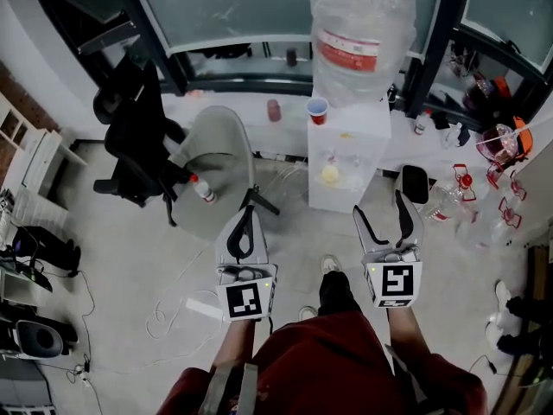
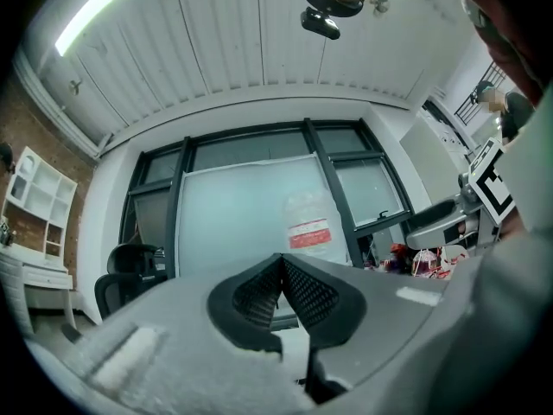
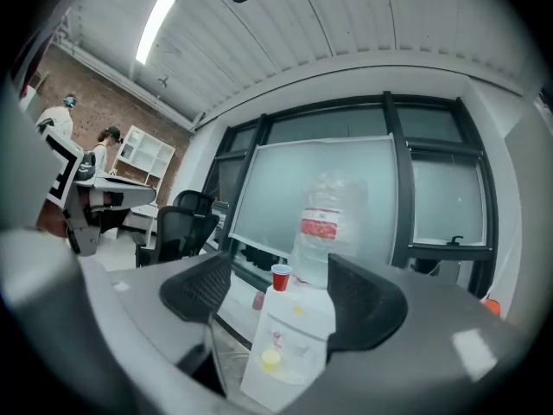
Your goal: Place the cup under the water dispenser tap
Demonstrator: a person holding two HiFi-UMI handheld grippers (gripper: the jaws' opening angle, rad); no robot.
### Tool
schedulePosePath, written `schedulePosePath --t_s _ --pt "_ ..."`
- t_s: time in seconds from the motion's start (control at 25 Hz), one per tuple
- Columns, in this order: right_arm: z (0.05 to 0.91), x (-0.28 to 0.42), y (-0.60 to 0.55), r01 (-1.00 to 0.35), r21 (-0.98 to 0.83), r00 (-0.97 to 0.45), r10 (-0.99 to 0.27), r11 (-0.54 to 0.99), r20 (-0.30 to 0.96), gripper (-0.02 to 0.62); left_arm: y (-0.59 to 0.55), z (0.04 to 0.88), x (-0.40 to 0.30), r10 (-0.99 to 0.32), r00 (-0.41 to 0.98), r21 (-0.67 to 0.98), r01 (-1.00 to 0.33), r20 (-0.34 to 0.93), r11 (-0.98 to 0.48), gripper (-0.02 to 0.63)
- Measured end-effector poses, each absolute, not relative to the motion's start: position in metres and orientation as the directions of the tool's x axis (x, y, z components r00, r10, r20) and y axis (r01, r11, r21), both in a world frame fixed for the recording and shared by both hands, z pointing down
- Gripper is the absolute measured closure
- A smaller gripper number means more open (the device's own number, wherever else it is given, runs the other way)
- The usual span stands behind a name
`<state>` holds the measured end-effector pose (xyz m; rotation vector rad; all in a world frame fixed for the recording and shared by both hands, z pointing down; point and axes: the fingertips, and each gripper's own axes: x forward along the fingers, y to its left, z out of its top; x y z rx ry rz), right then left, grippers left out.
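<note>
A red cup stands on top of the white water dispenser, beside the big clear bottle. Below it, a yellow item sits in the dispenser's tap recess. My left gripper is shut with nothing in it, well short of the dispenser, and its jaws meet in the left gripper view. My right gripper is open and empty. In the right gripper view the cup and dispenser show far off between the jaws.
A black office chair and a grey chair stand left of the dispenser, with a red-capped bottle by them. Cables lie on the floor. Red-and-clear clutter fills the right side. A dark cup is on the window ledge.
</note>
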<state>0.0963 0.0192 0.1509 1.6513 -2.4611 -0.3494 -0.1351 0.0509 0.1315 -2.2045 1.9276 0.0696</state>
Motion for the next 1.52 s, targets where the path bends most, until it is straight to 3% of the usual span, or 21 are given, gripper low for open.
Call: schedulePosePath --t_s 0.12,0.4,0.68,1.52 --pt "0.146 0.094 0.022 -0.891 0.271 -0.381 -0.925 0.365 -0.008 0.269 0.053 0.129 -0.135 -0.973 0.15 -0.127 -0.984 -0.173 -0.129 0.6" --pt "0.144 0.09 0.032 -0.881 0.277 -0.406 -0.913 0.383 -0.028 0.382 0.059 0.128 -0.128 -0.97 0.162 -0.089 -0.985 -0.181 -0.148 0.6" --pt "0.139 0.093 0.039 -0.89 0.246 -0.409 -0.91 0.384 -0.062 0.595 0.064 0.128 -0.125 -0.97 0.164 -0.098 -0.984 -0.18 -0.149 0.6" --pt "0.144 0.104 0.04 -0.884 0.266 -0.408 -0.912 0.385 -0.036 0.595 0.066 0.129 -0.117 -0.971 0.166 -0.106 -0.983 -0.169 -0.15 0.6"
